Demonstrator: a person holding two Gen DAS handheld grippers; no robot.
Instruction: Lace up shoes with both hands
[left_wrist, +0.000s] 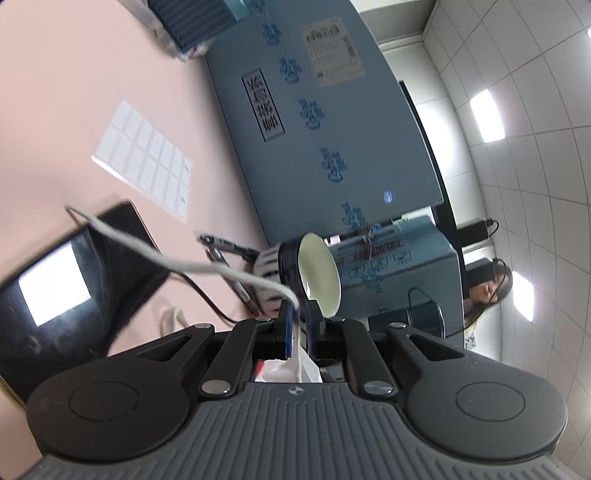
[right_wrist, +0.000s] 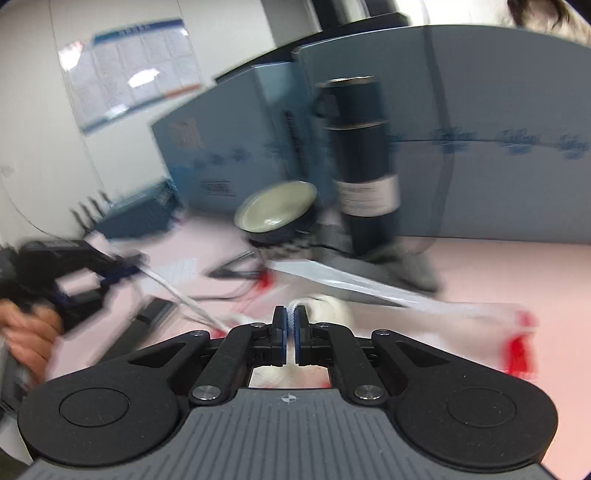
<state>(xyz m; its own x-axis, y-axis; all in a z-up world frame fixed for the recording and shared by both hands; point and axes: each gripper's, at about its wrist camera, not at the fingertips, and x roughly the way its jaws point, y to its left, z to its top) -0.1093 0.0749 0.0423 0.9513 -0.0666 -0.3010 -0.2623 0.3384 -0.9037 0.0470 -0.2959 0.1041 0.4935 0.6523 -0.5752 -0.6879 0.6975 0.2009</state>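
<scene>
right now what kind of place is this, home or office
Most likely an office desk. A grey-blue partition panel backs the pink desktop, a tiled ceiling with panel lights is overhead, and a mug and a dark flask stand by the partition.

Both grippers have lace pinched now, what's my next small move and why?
Probably draw the two grippers gently apart. The left gripper and right gripper are each shut on white lace, and the strand off the left fingers curves loosely.
</scene>
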